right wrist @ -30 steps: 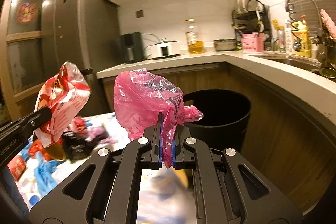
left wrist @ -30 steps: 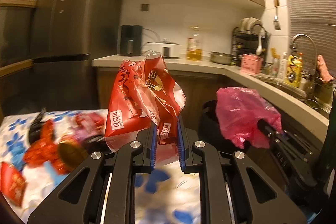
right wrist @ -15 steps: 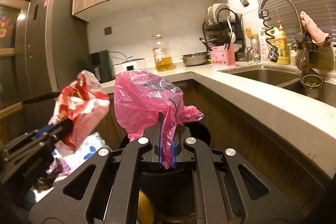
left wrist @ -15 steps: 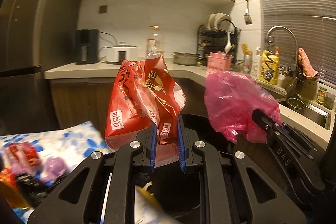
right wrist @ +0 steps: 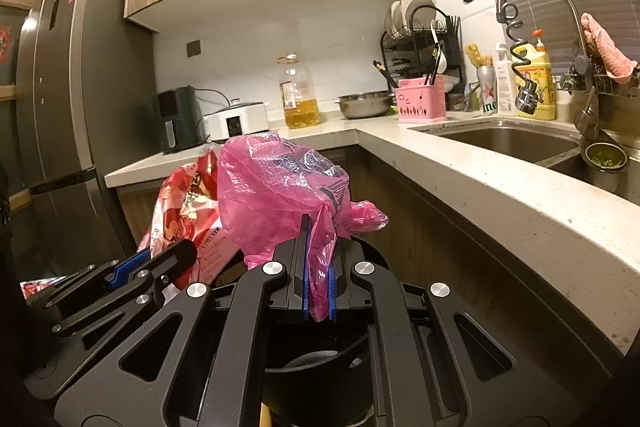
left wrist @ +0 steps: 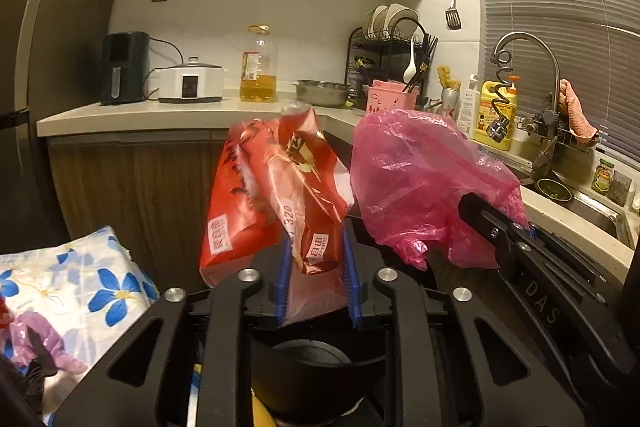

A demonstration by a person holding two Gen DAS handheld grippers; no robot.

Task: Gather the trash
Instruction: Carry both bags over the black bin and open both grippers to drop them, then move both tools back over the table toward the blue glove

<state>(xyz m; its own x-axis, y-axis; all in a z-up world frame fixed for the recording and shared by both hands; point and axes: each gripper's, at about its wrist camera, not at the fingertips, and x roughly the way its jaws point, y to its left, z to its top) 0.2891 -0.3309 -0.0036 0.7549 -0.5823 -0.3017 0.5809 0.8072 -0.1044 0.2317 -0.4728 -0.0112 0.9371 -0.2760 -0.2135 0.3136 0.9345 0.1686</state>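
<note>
Left tongs [left wrist: 316, 267] level, tilted slightly down over the black bin [left wrist: 308, 367], jaws opening, red snack bag [left wrist: 276, 195] loose between them. Right tongs [right wrist: 318, 267] alongside, pressed together, pinching the pink plastic bag [right wrist: 280, 195] above the same bin.

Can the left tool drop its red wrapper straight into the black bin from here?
Probably yes. The left tool hangs over the black bin, its jaws opening around the red wrapper; nothing shows between wrapper and bin mouth.
</note>
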